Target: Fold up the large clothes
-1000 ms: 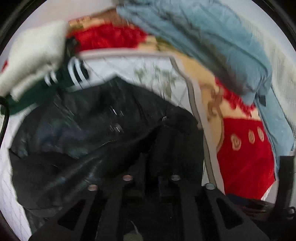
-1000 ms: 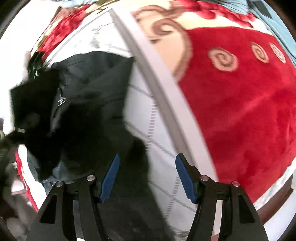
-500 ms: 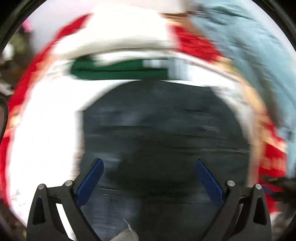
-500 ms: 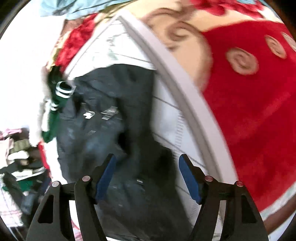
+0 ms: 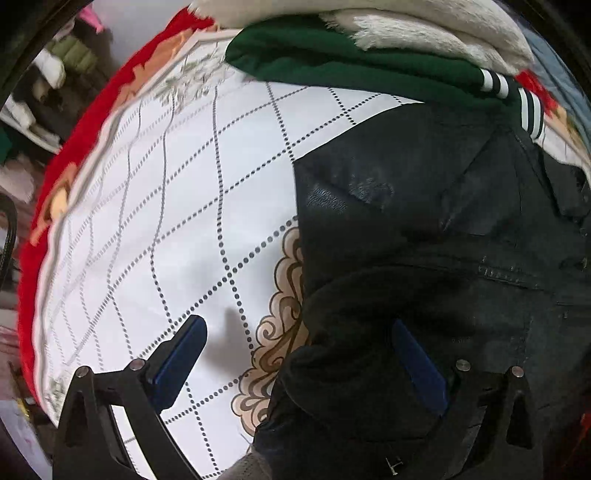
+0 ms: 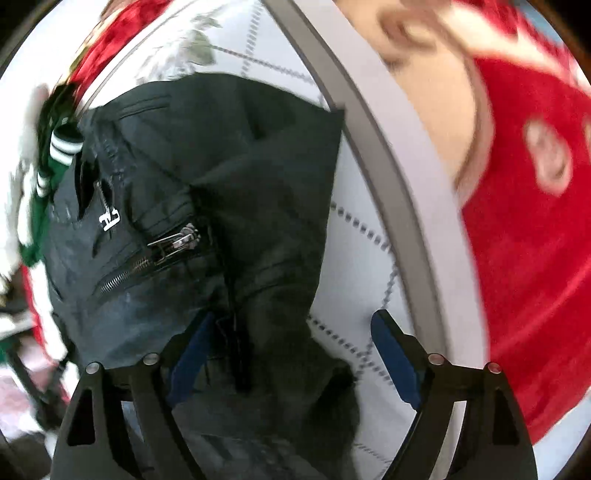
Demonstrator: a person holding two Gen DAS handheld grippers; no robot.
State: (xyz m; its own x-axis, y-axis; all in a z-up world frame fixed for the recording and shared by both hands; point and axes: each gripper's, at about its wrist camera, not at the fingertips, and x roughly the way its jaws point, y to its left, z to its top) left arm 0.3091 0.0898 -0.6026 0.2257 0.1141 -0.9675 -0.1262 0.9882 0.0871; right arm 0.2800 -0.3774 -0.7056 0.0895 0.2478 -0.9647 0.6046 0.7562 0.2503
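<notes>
The black jacket (image 5: 424,258) lay bunched on the white quilted cover (image 5: 177,206), its zipper pull (image 6: 177,240) showing, just below the folded green garment (image 5: 351,70). The left gripper (image 5: 295,354) and right gripper (image 6: 291,350) both hovered spread wide, gripping nothing (cloth possibly brushed the inner pads).

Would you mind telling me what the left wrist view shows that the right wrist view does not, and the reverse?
Only the left wrist view shows the beige scroll print on the white sheet and the cream fleece stacked on the green garment. Only the right wrist view shows the jacket's metal zipper and the red spiral-patterned blanket. Both show the black jacket on the sheet, the green garment's striped cuff, and an open gripper: left gripper, right gripper.
</notes>
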